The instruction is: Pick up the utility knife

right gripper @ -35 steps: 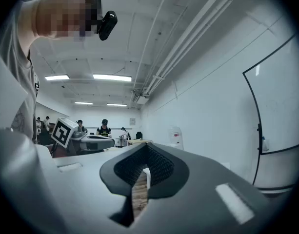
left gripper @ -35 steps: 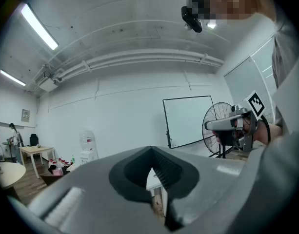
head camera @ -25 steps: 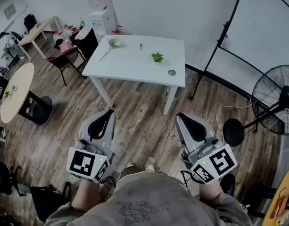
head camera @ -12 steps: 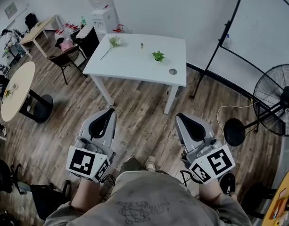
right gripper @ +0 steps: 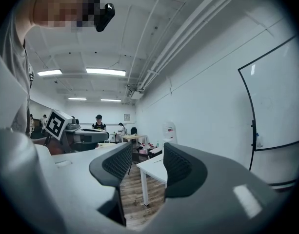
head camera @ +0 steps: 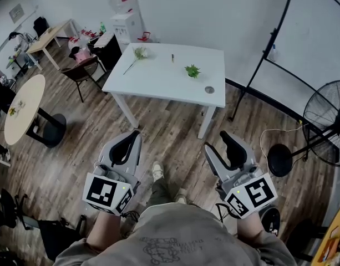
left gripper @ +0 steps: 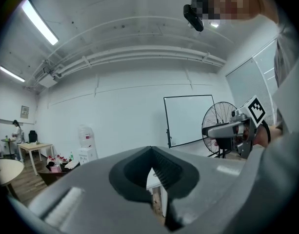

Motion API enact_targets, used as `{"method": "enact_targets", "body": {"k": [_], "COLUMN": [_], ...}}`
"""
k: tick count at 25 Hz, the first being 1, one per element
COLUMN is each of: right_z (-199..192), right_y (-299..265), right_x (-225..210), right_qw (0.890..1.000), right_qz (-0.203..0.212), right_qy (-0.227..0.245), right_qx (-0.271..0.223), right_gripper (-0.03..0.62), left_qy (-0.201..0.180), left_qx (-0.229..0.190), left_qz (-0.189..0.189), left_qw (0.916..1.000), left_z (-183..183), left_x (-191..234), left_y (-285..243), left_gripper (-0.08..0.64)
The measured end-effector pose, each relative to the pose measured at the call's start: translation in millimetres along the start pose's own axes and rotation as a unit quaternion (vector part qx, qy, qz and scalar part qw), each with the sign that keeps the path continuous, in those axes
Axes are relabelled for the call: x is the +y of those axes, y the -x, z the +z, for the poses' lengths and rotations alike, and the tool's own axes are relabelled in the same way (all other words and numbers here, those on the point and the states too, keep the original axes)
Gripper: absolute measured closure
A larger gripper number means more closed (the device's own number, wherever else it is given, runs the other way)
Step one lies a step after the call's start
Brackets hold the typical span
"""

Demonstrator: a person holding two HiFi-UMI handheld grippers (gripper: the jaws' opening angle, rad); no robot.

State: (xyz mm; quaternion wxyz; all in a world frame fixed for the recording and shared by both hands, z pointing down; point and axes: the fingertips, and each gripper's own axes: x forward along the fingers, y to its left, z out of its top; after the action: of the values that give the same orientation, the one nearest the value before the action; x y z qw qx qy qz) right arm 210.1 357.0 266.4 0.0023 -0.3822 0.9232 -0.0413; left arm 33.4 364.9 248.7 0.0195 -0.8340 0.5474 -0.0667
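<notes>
White bench (head camera: 158, 81) stands well ahead of me; nothing picked up, whole approach left. I take the dark sliver as the utility knife (head camera: 172, 57), lying between flower (head camera: 137, 53) and plant (head camera: 192, 70), long axis running away from me, blade end too small to tell. Left claw (head camera: 131, 135) clenched, empty; right claw (head camera: 225, 138) released, empty.

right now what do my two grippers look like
Both the left gripper and right gripper are light grey shells with black ribbed pads on the jaws. Each carries a white cube with black square markers. The shirt is grey with a print.
</notes>
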Motion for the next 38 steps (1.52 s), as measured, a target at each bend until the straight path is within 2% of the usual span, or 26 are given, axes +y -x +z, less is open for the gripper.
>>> {"method": "enact_targets", "body": {"k": [11, 27, 34, 38], "right_z": [-10, -4, -9, -12], "right_y": [-80, -255, -325, -351], "right_x": [-28, -68, -84, -94], "right_qw": [0.999, 0.997, 0.996, 0.996], "right_qz": [0.004, -0.047, -0.056, -0.059], "right_qy": [-0.007, -0.018, -0.024, -0.018], "right_qx": [0.039, 0.064, 0.066, 0.07], "right_gripper": [0.377, 0.377, 0.377, 0.376], "left_qy": [0.013, 0.013, 0.007, 0.007], "left_qx": [0.007, 0.014, 0.019, 0.026], "left_qz": [-0.009, -0.069, -0.077, -0.081], "left_qw": [0.9998, 0.9974, 0.9969, 0.9964], "left_z": [-11, -17, -25, -32], "left_x": [60, 209, 271, 290], "left_y": [-59, -175, -216, -234], "left_gripper": [0.56, 0.56, 0.56, 0.56]}}
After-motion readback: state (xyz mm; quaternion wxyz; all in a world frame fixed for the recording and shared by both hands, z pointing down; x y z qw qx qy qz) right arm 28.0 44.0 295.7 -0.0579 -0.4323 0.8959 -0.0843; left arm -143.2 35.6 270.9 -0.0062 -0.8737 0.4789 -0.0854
